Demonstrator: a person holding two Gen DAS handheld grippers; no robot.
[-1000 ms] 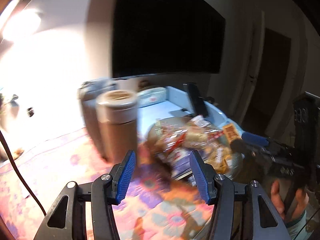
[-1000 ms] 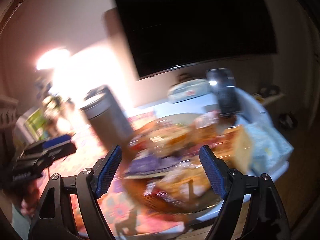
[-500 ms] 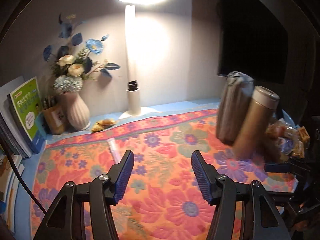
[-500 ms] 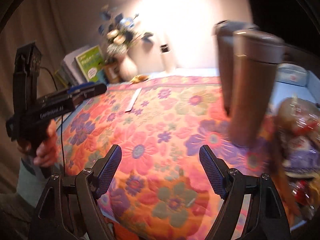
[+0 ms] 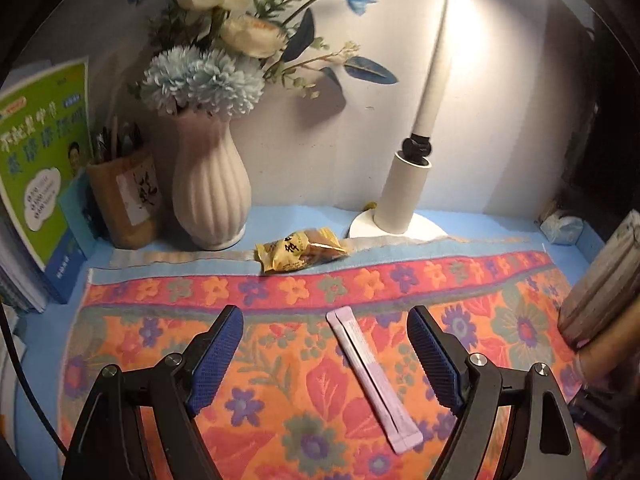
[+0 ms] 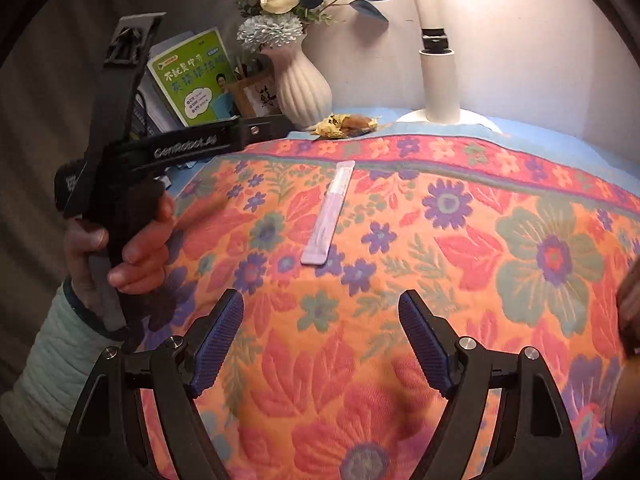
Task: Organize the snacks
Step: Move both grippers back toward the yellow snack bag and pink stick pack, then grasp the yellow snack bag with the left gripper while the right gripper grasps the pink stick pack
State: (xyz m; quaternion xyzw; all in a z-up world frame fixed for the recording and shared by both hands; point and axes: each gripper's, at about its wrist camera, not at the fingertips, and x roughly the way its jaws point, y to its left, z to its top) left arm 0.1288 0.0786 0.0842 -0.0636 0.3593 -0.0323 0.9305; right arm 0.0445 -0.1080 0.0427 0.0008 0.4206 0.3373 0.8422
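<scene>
**Both grippers open above the floral cloth, snacks lying untouched**

Left wrist view: the left gripper fills the lower frame, its blue-padded jaws standing wide and having just been opening; between them in the picture, but lower down on the floral cloth and not pressed by either pad, lies the pale purple stick sachet, running diagonally from centre to lower right; the yellow wrapped snack rests at the cloth's far edge, in mid-frame, between the ribbed white vase at left and the white lamp base at right; a green-covered book and a brown pen holder stand at the far left; a blurred brown cylinder enters at the right edge.

Right wrist view: the right gripper occupies the lower frame, jaws wide, nothing between them but cloth; the sachet lies above centre, well apart from the pads; the yellow snack sits in the upper middle, just beside the vase; at left a hand in a pale sleeve grips the black handle of the other gripper.
</scene>
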